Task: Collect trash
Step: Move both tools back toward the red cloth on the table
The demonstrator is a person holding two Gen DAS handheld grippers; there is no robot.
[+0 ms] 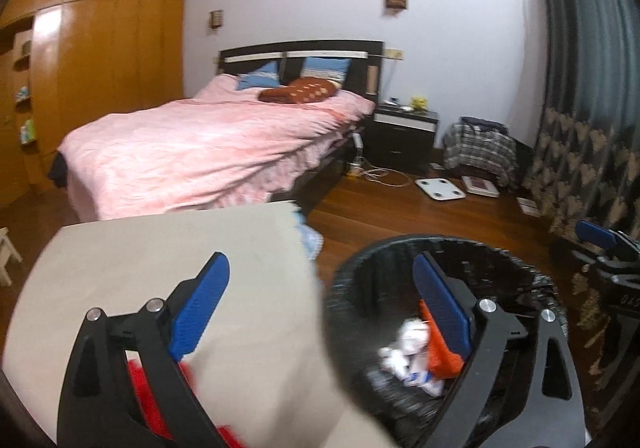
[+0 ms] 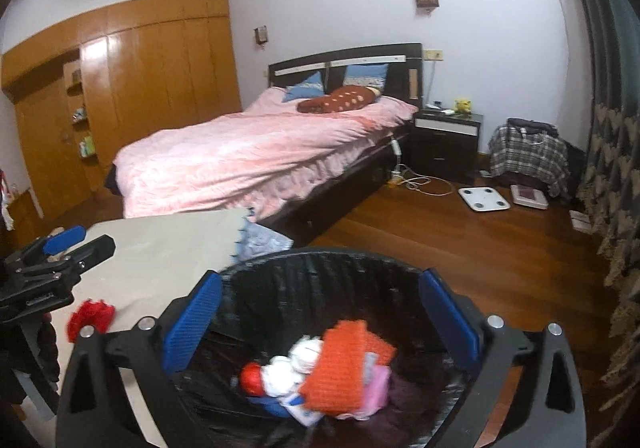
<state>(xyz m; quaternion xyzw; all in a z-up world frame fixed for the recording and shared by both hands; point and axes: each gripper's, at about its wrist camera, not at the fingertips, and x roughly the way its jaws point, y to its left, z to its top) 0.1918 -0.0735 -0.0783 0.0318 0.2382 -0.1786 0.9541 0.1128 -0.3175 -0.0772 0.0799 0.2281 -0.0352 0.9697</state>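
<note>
Since both grippers are empty, next target is the leftover piece.
left gripper (image 1: pixel 320 304): jaws wide open, holding nothing, straddling table edge and bin rim.
right gripper (image 2: pixel 320 324): jaws wide open, nothing held, over bin.
trash bin (image 2: pixel 400 268): lower center, black liner, holds orange, white, pink scraps.
red trash (image 2: pixel 91 316): lower left, on beige table (image 2: pixel 168 248).
tip: left takes it, close only once both pads flank it.

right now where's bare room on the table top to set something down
The beige cloth-covered table is bare from the red crumpled scrap back to its far edge by the pink bed. The black-lined trash bin beside it is crowded with wrappers.
</note>
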